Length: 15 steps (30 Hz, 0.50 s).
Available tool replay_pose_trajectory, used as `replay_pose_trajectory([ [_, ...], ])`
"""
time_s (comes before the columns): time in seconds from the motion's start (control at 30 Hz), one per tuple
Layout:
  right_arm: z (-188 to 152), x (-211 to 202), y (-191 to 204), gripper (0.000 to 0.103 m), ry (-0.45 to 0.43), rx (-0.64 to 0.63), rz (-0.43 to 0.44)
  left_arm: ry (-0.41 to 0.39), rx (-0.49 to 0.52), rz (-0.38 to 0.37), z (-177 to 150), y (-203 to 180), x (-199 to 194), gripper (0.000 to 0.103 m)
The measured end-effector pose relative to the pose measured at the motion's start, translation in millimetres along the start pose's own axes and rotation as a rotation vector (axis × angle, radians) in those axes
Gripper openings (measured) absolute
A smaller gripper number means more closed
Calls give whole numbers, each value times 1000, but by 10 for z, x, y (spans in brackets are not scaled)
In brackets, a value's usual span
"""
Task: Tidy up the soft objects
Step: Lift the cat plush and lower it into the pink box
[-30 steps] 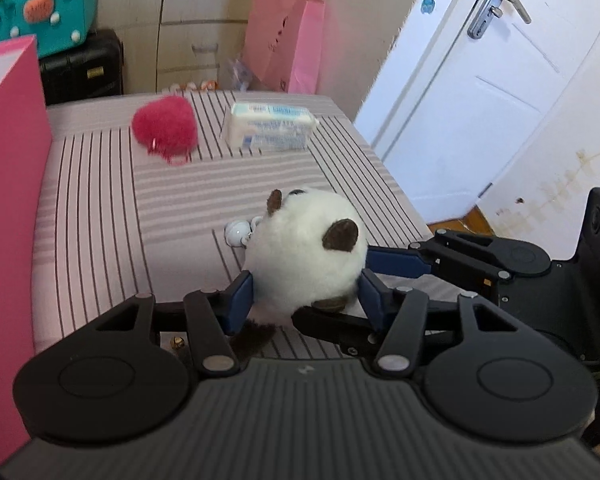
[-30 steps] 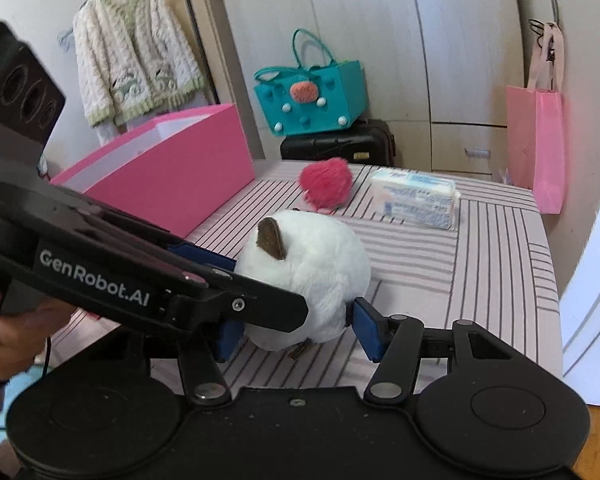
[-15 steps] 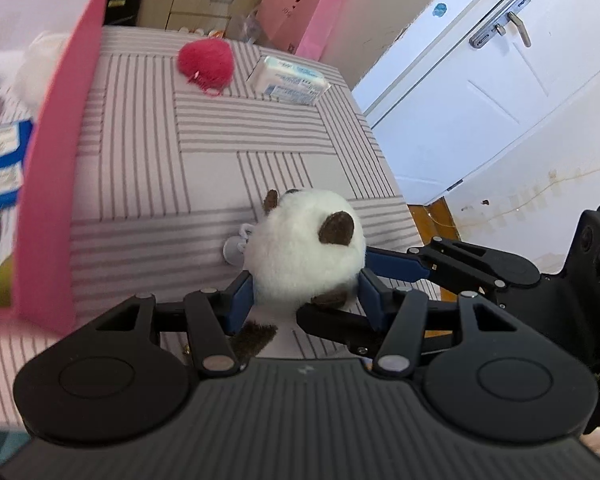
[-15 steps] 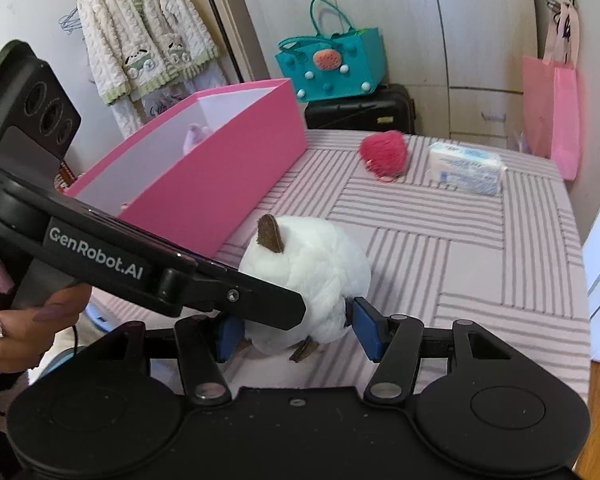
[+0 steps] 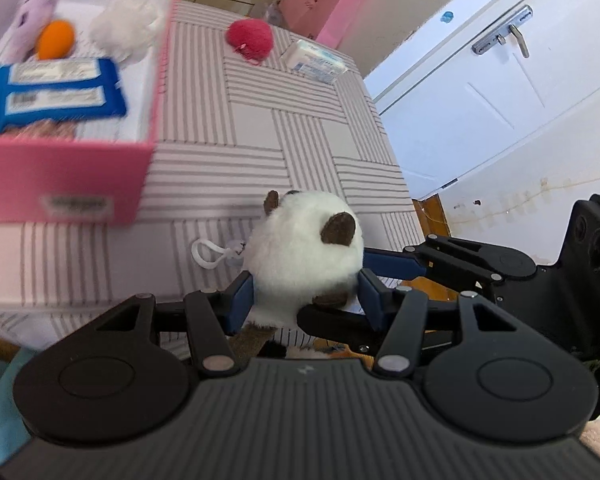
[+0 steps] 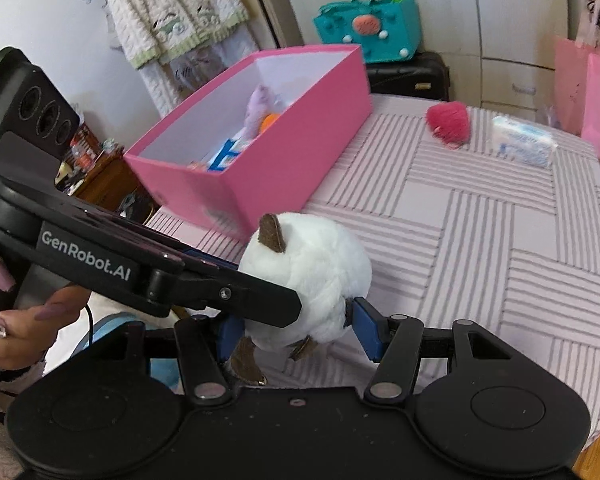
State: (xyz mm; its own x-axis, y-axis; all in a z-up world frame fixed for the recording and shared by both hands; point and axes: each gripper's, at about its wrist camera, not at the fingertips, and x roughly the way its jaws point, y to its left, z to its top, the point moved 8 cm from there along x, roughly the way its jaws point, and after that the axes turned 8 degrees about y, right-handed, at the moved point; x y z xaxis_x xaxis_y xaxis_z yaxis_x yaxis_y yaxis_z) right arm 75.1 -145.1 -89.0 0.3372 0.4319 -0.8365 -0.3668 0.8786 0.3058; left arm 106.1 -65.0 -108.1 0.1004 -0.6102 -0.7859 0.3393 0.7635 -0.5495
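Since a second ago, the white plush toy [image 5: 304, 248] has been carried up off the striped cloth and toward the pink box [image 5: 64, 176], whose inside is now seen from above in the left wrist view. The toy is pinched from both sides by the left tool [image 5: 306, 296], whose blue pads [image 5: 242, 300] are pressed into the fur. It is likewise clamped by the right tool [image 6: 296, 330], one blue pad [image 6: 366, 328] being sunk into its flank. Both tools are thus closed on the same toy, which is held above the near part of the bench [image 6: 500, 240], just beside the near end wall of the box.

Inside the box a blue-edged packet [image 5: 56, 94], an orange ball [image 5: 55, 39], a lilac plush [image 5: 34, 16] and a white fluffy ball [image 5: 126, 28] are seen. Farther along the bench, well apart from the toy, a red pompom [image 6: 449, 123] and a wrapped tissue pack [image 6: 524, 146] are lying near each other. A hand [image 6: 16, 332] with long nails is seen gripping the left tool's handle.
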Motion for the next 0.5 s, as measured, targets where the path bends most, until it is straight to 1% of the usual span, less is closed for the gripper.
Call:
replay_pose_trajectory([
  [0.3,17,45,509,64,72,-105,18,-11,-48,15,-300,183,-392,54],
  [0.4,117,70,633,64,90,-103,58,-51,-62,31,-318,248,-596,54],
  [0.5,250,36,776,64,77,-130,64,-104,-59,52,-288,291,-799,54],
])
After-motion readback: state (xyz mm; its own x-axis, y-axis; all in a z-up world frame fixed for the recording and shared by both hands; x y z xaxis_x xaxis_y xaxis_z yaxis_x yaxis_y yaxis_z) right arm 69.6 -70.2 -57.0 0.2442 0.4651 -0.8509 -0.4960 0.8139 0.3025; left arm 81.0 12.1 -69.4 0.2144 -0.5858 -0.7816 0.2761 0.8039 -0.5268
